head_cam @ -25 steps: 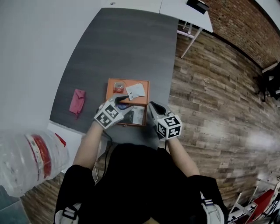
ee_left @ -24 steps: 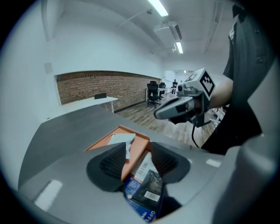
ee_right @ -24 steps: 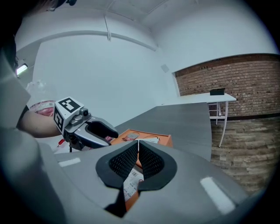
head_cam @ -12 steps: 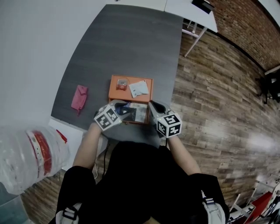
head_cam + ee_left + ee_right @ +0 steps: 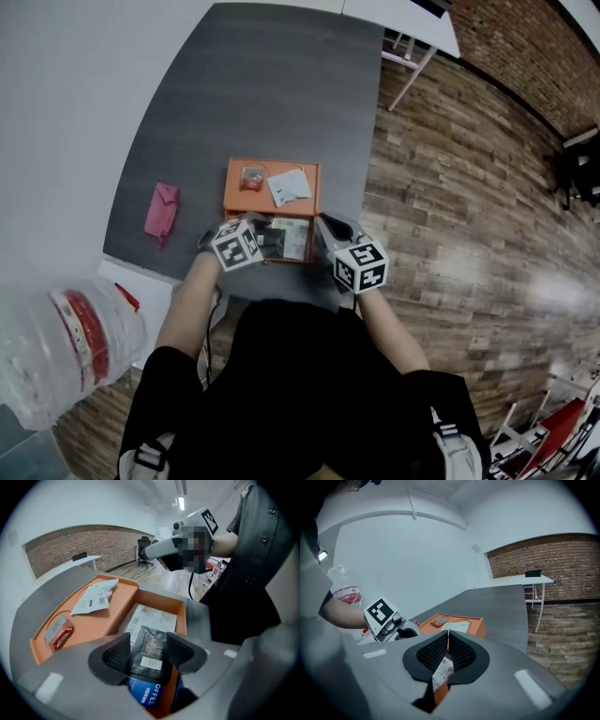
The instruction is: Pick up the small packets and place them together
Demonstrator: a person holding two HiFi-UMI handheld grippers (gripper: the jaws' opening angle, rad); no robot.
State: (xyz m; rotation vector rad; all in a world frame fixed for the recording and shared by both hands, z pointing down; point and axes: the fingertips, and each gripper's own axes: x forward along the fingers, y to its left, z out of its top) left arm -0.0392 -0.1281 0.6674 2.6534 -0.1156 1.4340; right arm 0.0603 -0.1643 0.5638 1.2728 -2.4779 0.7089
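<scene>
An orange tray (image 5: 229, 187) sits near the front edge of the grey table (image 5: 262, 84). Its far compartment holds a small red packet (image 5: 58, 632) and a white packet (image 5: 96, 599). My left gripper (image 5: 148, 652) points down into the near compartment. Its jaws have just been opening, and a black packet (image 5: 150, 637) lies loose between the pads. This packet rests on a blue coffee packet (image 5: 147, 693) and a white printed one (image 5: 154, 618). My right gripper (image 5: 447, 651) hovers by the tray's right side, shut on a thin white-and-orange packet (image 5: 440, 674).
A pink packet (image 5: 161, 208) lies on the table left of the tray. A large water bottle (image 5: 66, 347) stands on the floor at the lower left. A white desk (image 5: 403, 19) stands beyond the table's far corner, and wooden floor is to the right.
My left gripper has come down and tipped steeper into the tray's near compartment with the black packet, and its jaws stand wider. The right gripper has kept still.
</scene>
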